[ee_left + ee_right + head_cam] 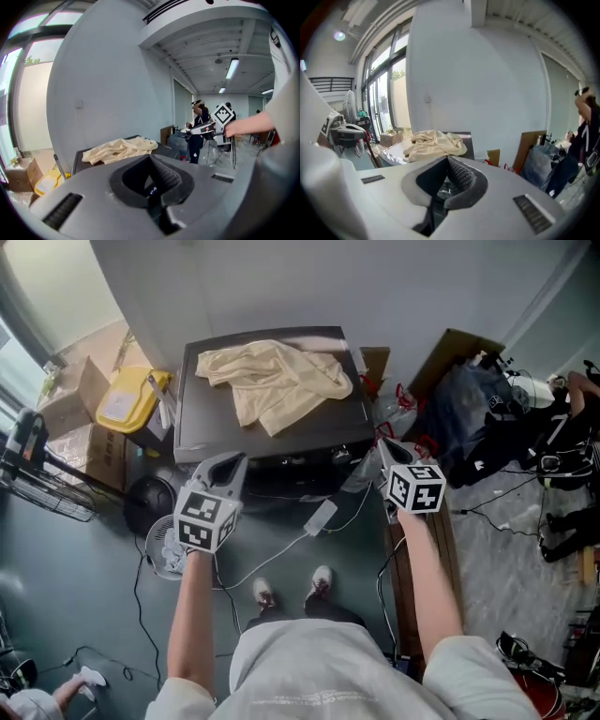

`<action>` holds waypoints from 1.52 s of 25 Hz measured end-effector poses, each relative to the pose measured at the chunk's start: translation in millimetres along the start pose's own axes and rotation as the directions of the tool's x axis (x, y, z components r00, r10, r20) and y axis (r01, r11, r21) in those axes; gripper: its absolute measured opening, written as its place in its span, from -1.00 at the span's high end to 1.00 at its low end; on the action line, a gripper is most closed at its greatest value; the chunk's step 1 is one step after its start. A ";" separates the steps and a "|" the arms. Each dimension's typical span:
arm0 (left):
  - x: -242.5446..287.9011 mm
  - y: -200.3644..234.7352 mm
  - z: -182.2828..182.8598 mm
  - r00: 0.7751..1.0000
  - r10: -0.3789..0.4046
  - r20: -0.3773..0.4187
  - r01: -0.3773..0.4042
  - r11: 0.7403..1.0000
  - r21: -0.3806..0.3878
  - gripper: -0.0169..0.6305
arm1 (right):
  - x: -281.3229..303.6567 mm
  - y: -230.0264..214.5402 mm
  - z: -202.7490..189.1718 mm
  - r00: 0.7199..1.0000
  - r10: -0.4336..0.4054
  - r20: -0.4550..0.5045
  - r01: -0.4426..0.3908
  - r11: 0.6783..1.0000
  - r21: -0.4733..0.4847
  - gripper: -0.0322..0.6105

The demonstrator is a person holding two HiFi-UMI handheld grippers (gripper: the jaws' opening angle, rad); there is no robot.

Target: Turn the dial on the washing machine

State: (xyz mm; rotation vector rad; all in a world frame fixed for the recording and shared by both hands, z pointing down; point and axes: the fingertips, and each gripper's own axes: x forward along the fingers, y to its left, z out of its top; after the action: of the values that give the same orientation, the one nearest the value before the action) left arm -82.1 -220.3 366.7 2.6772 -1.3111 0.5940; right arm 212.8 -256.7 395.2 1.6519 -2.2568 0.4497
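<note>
1. Head view: left gripper and right gripper are held off the front corners of the washer, touching nothing. Looks like a ready pose. A cloth covers much of the lid. I can't pick out the dial; probably on the dark front strip.
2. Left gripper view: jaws together, empty. Washer is ahead, past the tips.
3. Right gripper view: jaws closed, nothing between. Lid and cloth ahead, no dial visible.

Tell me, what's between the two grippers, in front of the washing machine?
A white cable with a boxy adapter, seen in the head view between the left gripper and the right gripper.
</note>
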 end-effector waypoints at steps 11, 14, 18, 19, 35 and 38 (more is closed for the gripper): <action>-34.7 19.1 103.8 0.983 -0.001 0.182 -0.021 0.992 0.121 0.91 | -92.2 63.5 127.9 0.971 0.031 0.238 0.036 0.961 -0.274 0.85; -49.4 19.0 127.3 0.973 -0.003 0.231 -0.029 0.991 0.134 0.91 | -109.8 77.9 149.1 0.956 0.041 0.290 0.053 0.949 -0.311 0.86; -64.6 14.4 151.3 0.962 -0.007 0.273 -0.049 0.979 0.196 0.91 | -124.8 95.1 172.9 0.938 0.078 0.339 0.046 0.939 -0.341 0.85; -67.5 13.2 156.9 0.960 -0.005 0.281 -0.057 0.975 0.214 0.91 | -127.6 99.0 178.9 0.933 0.087 0.350 0.043 0.937 -0.347 0.85; -92.6 3.4 187.1 0.931 -0.021 0.364 -0.086 0.957 0.276 0.91 | -132.9 131.5 194.5 0.920 0.143 0.364 0.024 0.909 -0.416 0.86; -93.5 4.3 186.0 0.930 -0.016 0.366 -0.092 0.957 0.276 0.91 | -132.0 130.6 193.0 0.922 0.135 0.363 0.029 0.910 -0.413 0.86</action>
State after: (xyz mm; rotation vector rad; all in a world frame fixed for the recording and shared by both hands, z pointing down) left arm -81.4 -201.9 159.3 3.1273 -1.4653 0.3170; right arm 114.3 -187.8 155.9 1.5524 -2.4472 -0.3636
